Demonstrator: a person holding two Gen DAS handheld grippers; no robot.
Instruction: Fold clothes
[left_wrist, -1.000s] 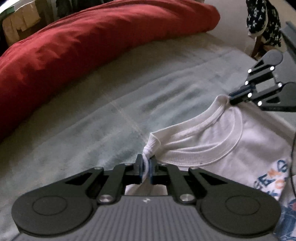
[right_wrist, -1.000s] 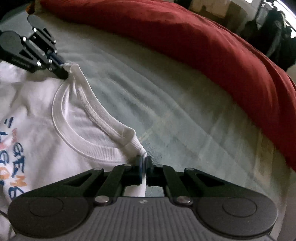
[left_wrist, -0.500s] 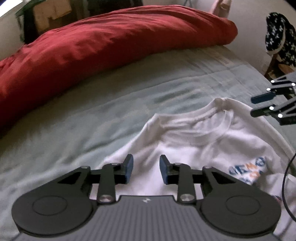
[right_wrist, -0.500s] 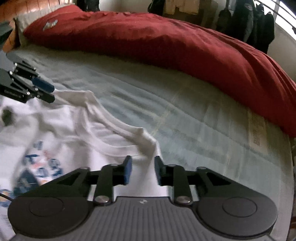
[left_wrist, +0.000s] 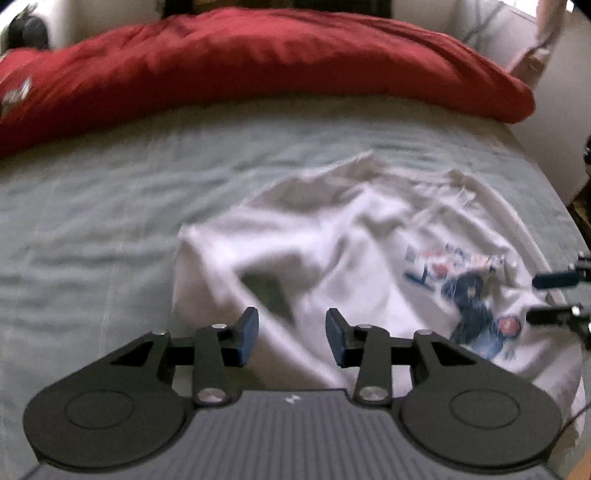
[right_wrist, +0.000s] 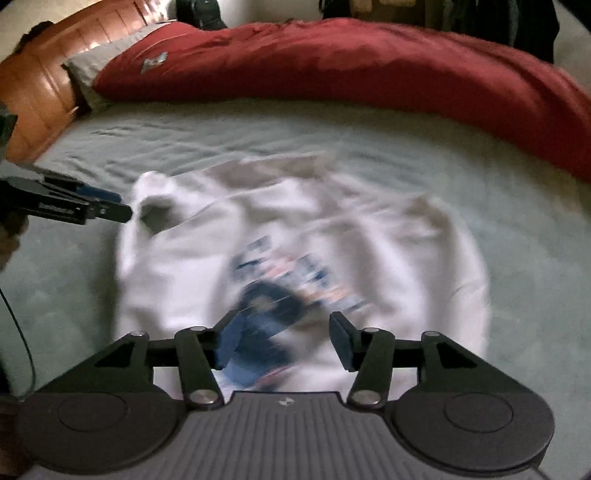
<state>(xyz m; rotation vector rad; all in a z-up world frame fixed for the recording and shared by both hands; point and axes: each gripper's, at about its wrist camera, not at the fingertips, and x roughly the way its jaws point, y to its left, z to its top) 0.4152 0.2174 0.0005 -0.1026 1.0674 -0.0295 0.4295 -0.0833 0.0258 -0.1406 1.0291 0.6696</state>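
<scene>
The white T-shirt (right_wrist: 303, 236) lies rumpled, print up, on the grey-green bedsheet (right_wrist: 498, 206) (a red duvet (right_wrist: 332, 62) behind it). Above it, the left gripper (left_wrist: 290, 334) and right gripper (right_wrist: 282, 339) hover, jaws opening and empty.

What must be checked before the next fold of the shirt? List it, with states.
1. Left gripper free of cloth: ok, jaws opening, nothing between them.
2. Right gripper free of cloth: ok, jaws opening, empty.
3. Shirt on the bed, print up: ok.
4. Shirt flat: not ok, rumpled near the collar.
5. Sleeves spread: cannot tell, blurred.
6. Duvet apart from shirt: ok.
</scene>
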